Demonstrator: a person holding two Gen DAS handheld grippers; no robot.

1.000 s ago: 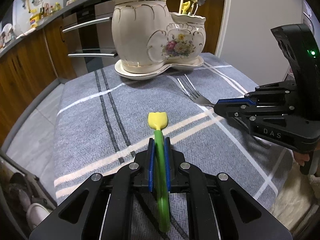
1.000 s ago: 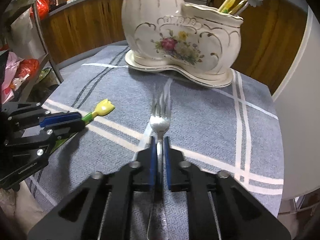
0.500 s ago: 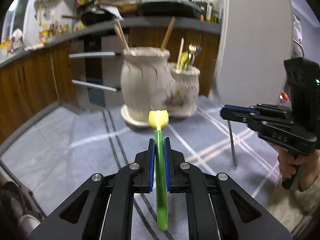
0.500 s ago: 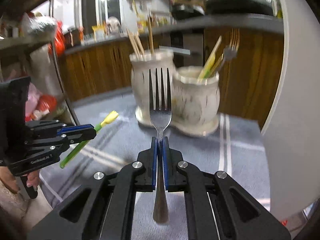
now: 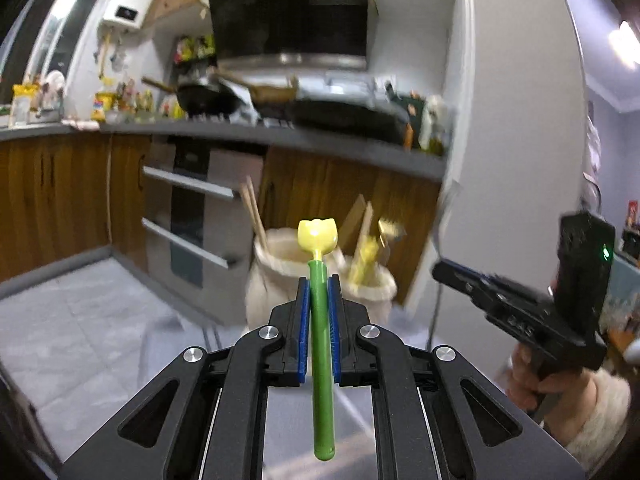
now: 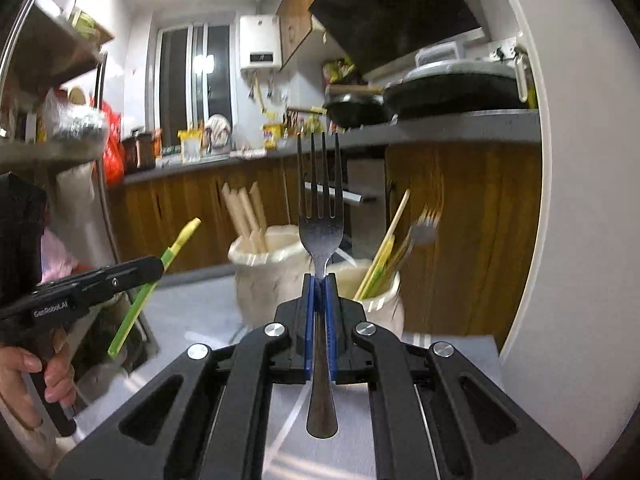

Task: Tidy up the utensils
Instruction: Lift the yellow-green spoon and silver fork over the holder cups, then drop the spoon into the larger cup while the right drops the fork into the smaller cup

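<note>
- The left gripper (image 5: 319, 300) is seen closed tight on a green plastic stick with a yellow flower-shaped tip (image 5: 322, 320). The stick is pinched between the blue pads (image 5: 303, 332).
- The green stick is held up in the air. Its long line runs straight away from the camera, with the yellow tip pointed forward and a bit up, toward the pot. The round green end is pointed back at the camera.
- The right gripper (image 6: 319, 292) is seen closed tight on a shiny metal fork (image 6: 320, 264). The thin neck of the fork is squeezed between the blue pads (image 6: 306, 320).
- The fork is held up in the air too. Its long line runs away from the camera, with the four prongs pointed up and forward and the wide handle end pointed back.
- A cream-coloured two-cup pot (image 6: 268, 276) is seen behind both things, blurred. Wooden sticks (image 6: 244, 216) are stood in its taller cup, and yellow-green sticks and another fork (image 6: 424, 228) are stood in its lower cup.
- The pot is set on a grey cloth with white lines (image 6: 200, 312).
- In the left view, the right gripper is seen at the right edge, gripped by a hand (image 5: 536, 376) in a fuzzy cream sleeve (image 5: 600, 412).
- In the right view, the green stick is seen tilted, its yellow tip up and to the right.
</note>
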